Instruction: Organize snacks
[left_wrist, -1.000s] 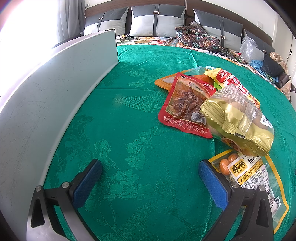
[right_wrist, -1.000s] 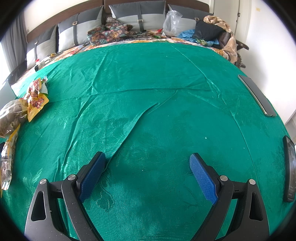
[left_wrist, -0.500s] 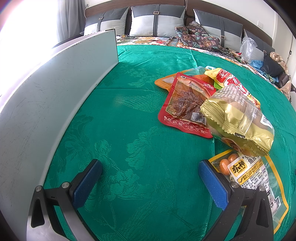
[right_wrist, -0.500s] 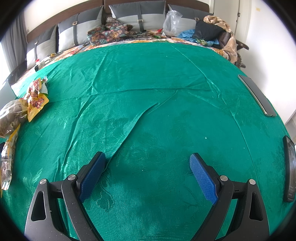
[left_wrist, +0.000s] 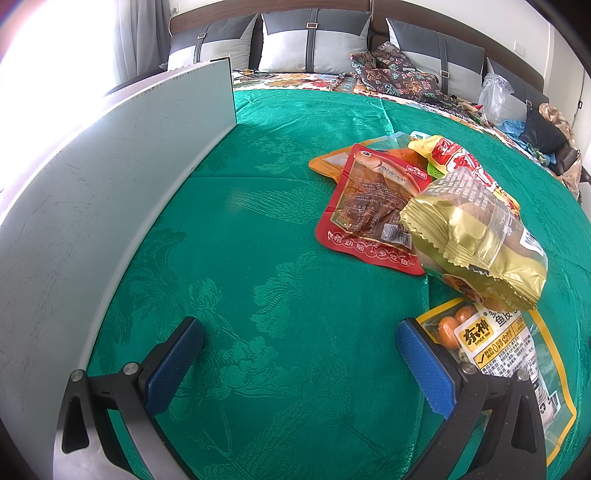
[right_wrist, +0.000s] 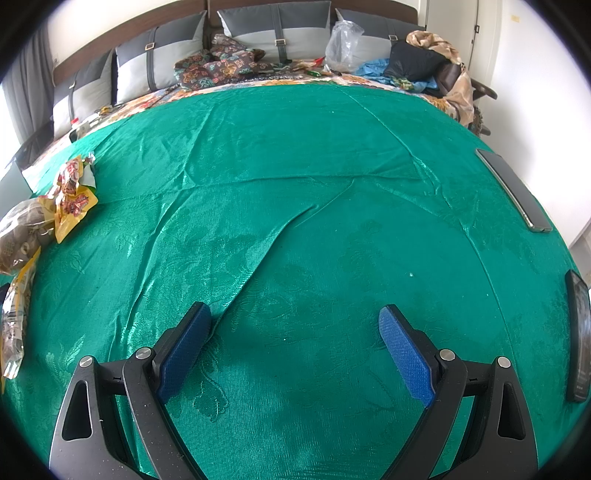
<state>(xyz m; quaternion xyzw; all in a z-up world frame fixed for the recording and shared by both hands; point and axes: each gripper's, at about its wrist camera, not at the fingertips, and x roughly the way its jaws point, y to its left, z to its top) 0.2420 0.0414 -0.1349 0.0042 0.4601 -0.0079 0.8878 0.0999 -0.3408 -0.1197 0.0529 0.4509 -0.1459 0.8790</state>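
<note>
Nothing has changed over the last second: in both wrist views the tongs and every packet sit exactly where they did, so we read this as a pause before the first pick, with the sorting not yet begun. The left tongs (left_wrist: 299, 343) hang low over the green cloth (left_wrist: 258, 229) on the bed, spread wide and holding nothing, their right pad just beside the near corner of the yellow-edged peanut packet (left_wrist: 517, 354). The snacks lie in one loose pile to the right of those tongs: a gold puffy bag (left_wrist: 476, 240) rests across the red fish packet (left_wrist: 373, 210) and overlaps the far end of the peanut packet, while an orange pouch (left_wrist: 328, 162) and a red-and-yellow packet (left_wrist: 454, 155) poke out at the far side. A pale upright panel (left_wrist: 110, 184) runs along the left edge (whether it is the wall of a bin meant for the snacks, we cannot tell). The right tongs (right_wrist: 295, 325) likewise gape over bare cloth, gripping nothing, well apart from the pile, which shows only at the far left edge of that view; two dark flat devices (right_wrist: 517, 192) lie at the right. We judge the left side better placed for the first grasp, needing only a small shift rightward toward the peanut packet.
</note>
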